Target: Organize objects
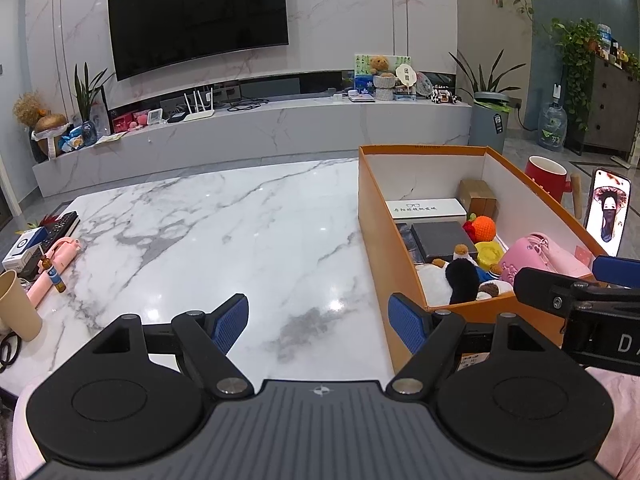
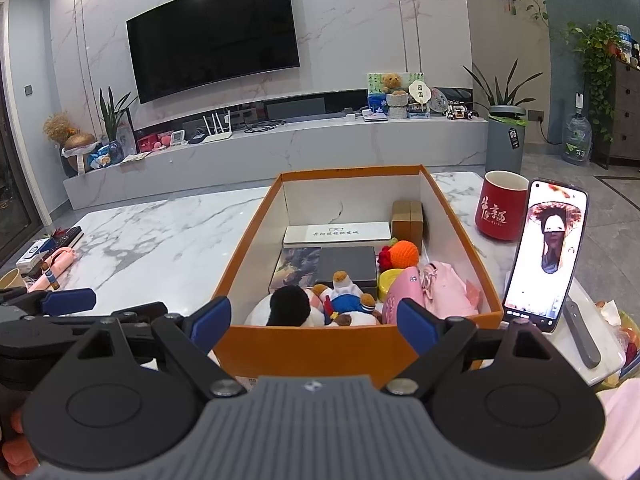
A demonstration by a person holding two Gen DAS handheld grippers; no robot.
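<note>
An orange box (image 2: 304, 346) (image 1: 374, 224) stands on the marble table (image 1: 208, 224). It holds a plush toy (image 2: 320, 304), a pink pouch (image 2: 436, 284), an orange knitted ball (image 2: 403, 254), a yellow lid (image 1: 489, 254), a dark flat box (image 2: 352, 266), a white case (image 2: 338, 233) and a brown carton (image 2: 407, 216). My left gripper (image 1: 320, 326) is open and empty over bare marble, left of the box. My right gripper (image 2: 314, 326) is open and empty in front of the box's near wall. Each gripper shows at the edge of the other's view.
At the table's left edge lie a pink stick (image 1: 56, 270), a small brown bottle (image 1: 52, 270), a remote (image 1: 56, 232), a paper cup (image 1: 18, 306) and a small white-and-blue box (image 1: 22, 246). Right of the box stand a red mug (image 2: 502, 210) and a lit phone (image 2: 546, 254) on a stand.
</note>
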